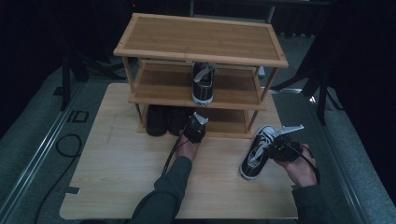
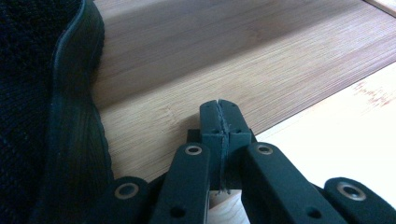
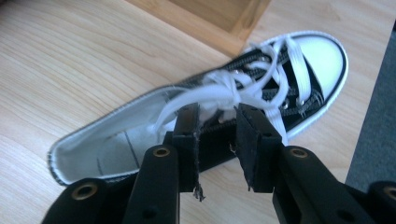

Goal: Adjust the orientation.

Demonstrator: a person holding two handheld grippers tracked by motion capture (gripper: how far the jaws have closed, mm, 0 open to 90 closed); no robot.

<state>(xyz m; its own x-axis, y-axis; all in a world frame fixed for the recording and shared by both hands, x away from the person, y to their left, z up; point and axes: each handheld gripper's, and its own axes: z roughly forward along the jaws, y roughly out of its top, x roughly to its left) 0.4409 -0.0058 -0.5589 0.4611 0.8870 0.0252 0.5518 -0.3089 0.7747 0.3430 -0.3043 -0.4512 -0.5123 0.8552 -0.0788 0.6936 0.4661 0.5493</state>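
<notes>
A pale wooden counter (image 1: pixel 116 172) with rounded corners carries a three-level shoe rack (image 1: pixel 201 42) of warmer, fine-grained bamboo slats. On the counter near the right edge lies a black canvas sneaker (image 1: pixel 256 154), on its side, with a white rubber toe cap, white lining and loose white laces; its toe points toward the rack's front right leg. The right claw (image 1: pixel 273 150) sits just over the sneaker's open collar. In the right gripper view its flat black pads stand partly apart, straddling the tongue and the lace knot (image 3: pixel 224 93); I can't tell whether the pads press on the canvas, so I can't say it has hold of the sneaker. The pad edges look frayed.

The left claw (image 1: pixel 195 126) is at the front edge of the rack's bottom shelf, its pads pressed flat together with nothing between them. Just beside it in the left gripper view rises a dark knitted shoe (image 2: pixel 42 107) with a ribbed rubber edge, cut off by the frame. From above, that pair under the middle shelf is a dim black lump. A matching sneaker (image 1: pixel 203 84) stands on the middle shelf, its toe hidden under the top board.
</notes>
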